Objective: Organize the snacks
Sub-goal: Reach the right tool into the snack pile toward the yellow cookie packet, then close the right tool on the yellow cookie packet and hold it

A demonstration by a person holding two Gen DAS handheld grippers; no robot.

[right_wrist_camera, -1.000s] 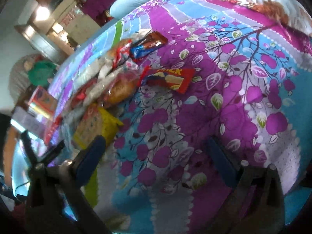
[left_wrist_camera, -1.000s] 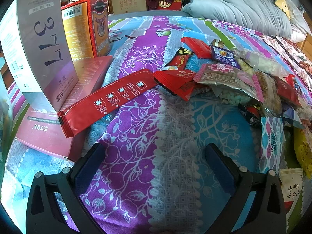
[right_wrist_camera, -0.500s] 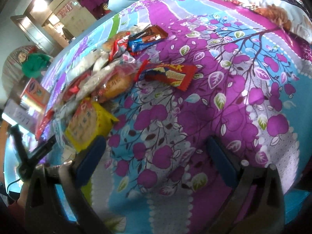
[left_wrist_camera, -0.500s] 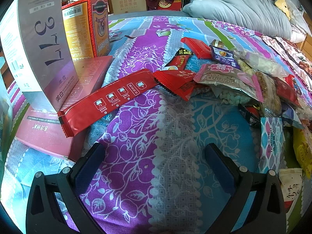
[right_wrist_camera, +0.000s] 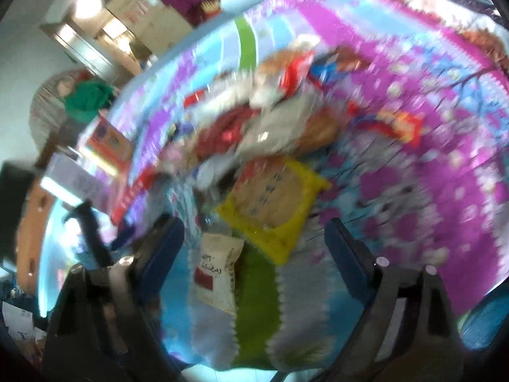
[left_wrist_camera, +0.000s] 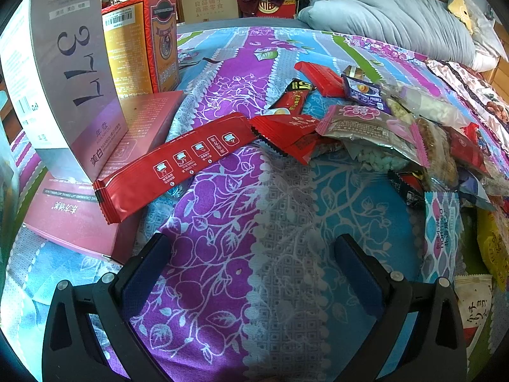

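My right gripper (right_wrist_camera: 254, 248) is closing its 2 fingers, nothing pinched yet. The white snack bag (right_wrist_camera: 216, 273) lies between them on the bed (yellow bag (right_wrist_camera: 273, 203) just behind). I should go slow and grab only 1. My left gripper (left_wrist_camera: 251, 273) waits wide apart, empty.

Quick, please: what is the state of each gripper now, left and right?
Left gripper: open, holding nothing, above the bedsheet.
Right gripper: jaws wide but closing, nothing gripped, white snack packet between them.
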